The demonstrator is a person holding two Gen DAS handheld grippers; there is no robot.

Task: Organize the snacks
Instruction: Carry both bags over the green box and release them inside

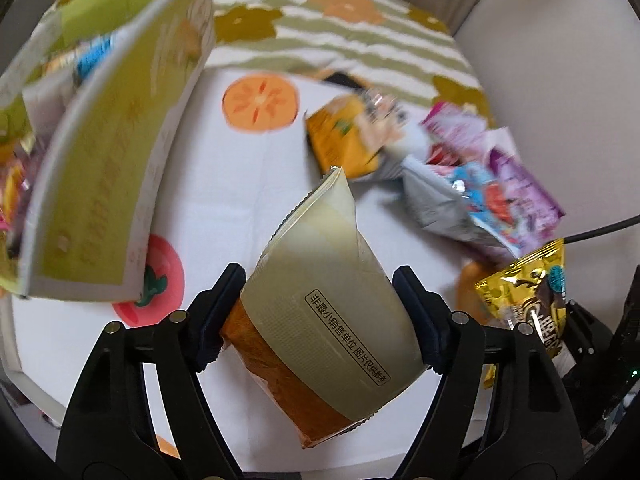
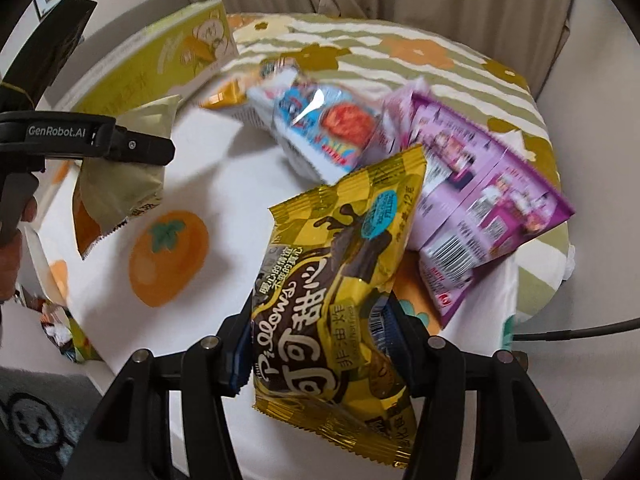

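My left gripper (image 1: pixel 318 284) is shut on a beige and orange snack bag (image 1: pixel 320 304), held above the round table; the same beige bag (image 2: pixel 124 176) shows at the left of the right wrist view, under the left gripper (image 2: pixel 160 152). My right gripper (image 2: pixel 324 336) is shut on a gold chocolate-pillow bag (image 2: pixel 340 280), lifted off the cloth; this gold bag (image 1: pixel 532 292) also shows at the right of the left wrist view. On the table lies a pile of snacks: a blue and white pack (image 2: pixel 320 128), a purple pack (image 2: pixel 480 200) and an orange pack (image 1: pixel 344 136).
A green and white cardboard box (image 1: pixel 108 168) with snacks inside stands at the table's left side, its flap raised. The tablecloth (image 1: pixel 248 184) is white with orange fruit prints and green stripes at the back. A black cable (image 2: pixel 580 332) runs off to the right. Curtains hang behind.
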